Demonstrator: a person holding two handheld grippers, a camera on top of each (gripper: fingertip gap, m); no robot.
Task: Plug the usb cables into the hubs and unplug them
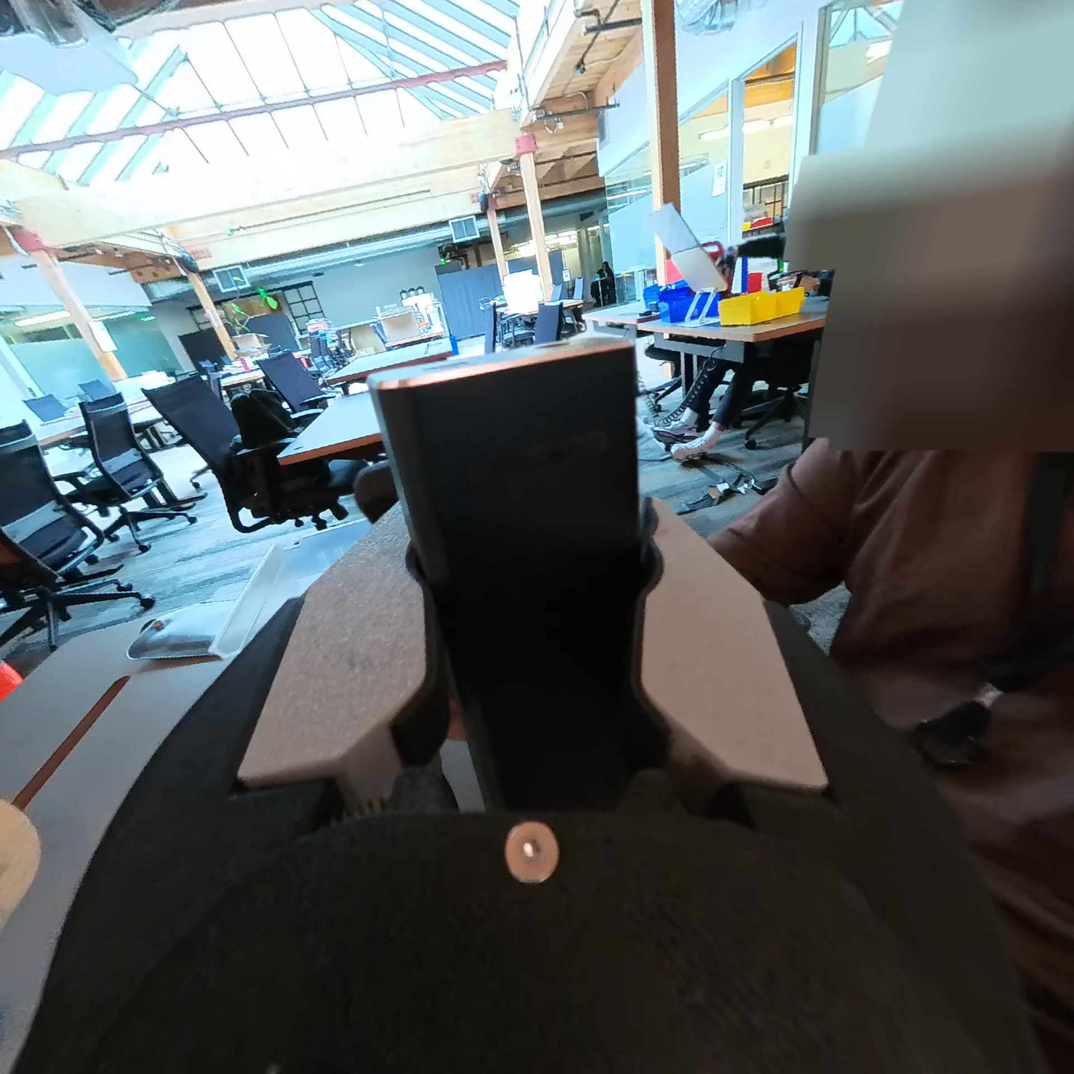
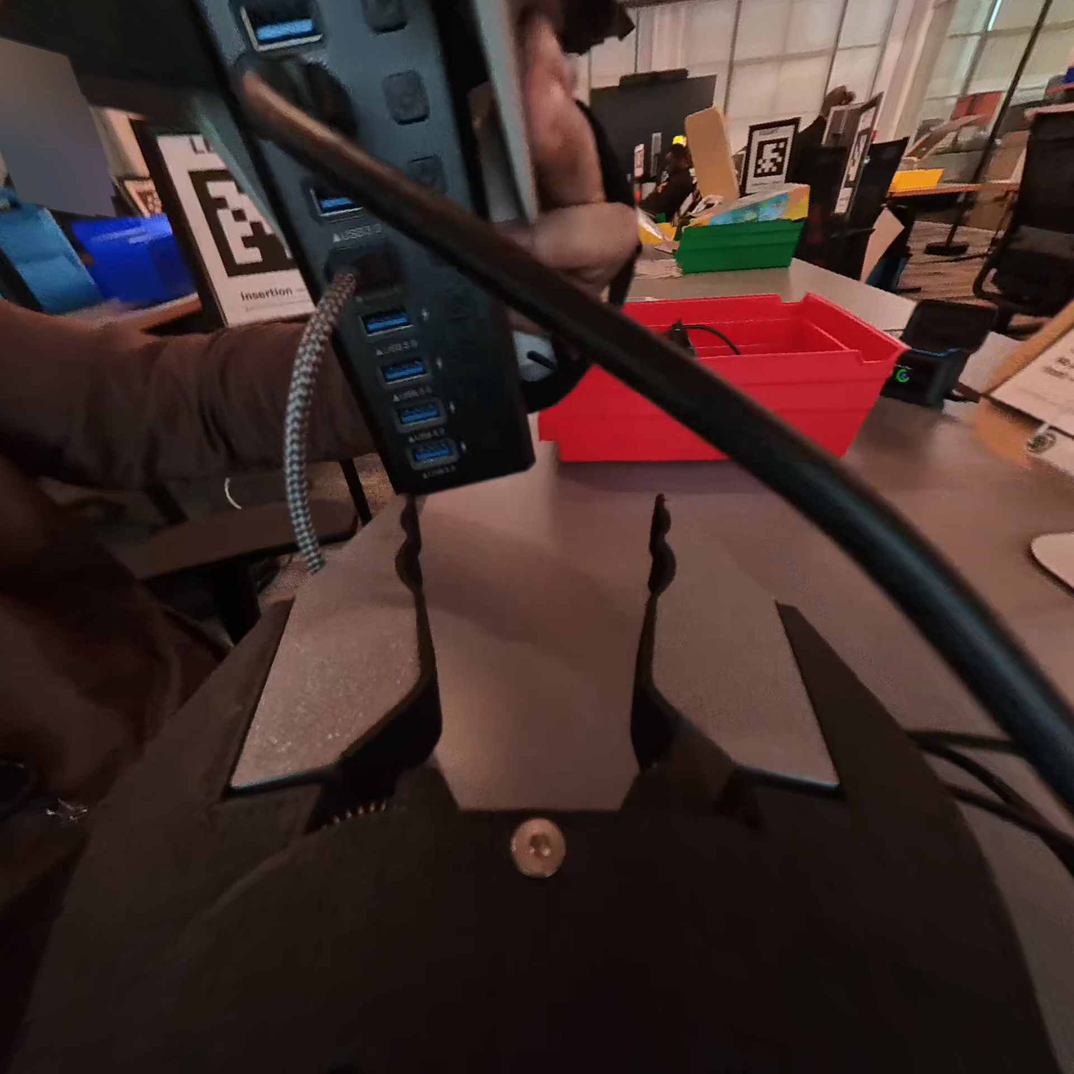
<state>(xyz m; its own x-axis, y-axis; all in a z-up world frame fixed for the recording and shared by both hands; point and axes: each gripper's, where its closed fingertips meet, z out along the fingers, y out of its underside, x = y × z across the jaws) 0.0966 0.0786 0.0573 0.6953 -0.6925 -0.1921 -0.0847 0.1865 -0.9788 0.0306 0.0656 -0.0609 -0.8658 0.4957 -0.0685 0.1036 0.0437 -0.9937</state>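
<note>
Seen from the left wrist view, the left gripper [image 1: 532, 558] is clamped on the dark USB hub [image 1: 511, 453], which stands upright between its two fingers and rises above their tips, its plain back toward the camera. Some faint embossed lettering marks that back.

In the right wrist view, the same hub [image 2: 407, 325] hangs just above and slightly left of the right gripper [image 2: 534, 523], whose jaws stand wide apart with nothing between them. A braided cable [image 2: 299, 418] is plugged into a port midway along the hub and droops beside the left finger. Blue ports with small printed labels run below it. A thick black cable [image 2: 668, 372] crosses diagonally overhead. Right of it sits a red bin [image 2: 755, 395] on the grey table [image 2: 581, 523].
</note>
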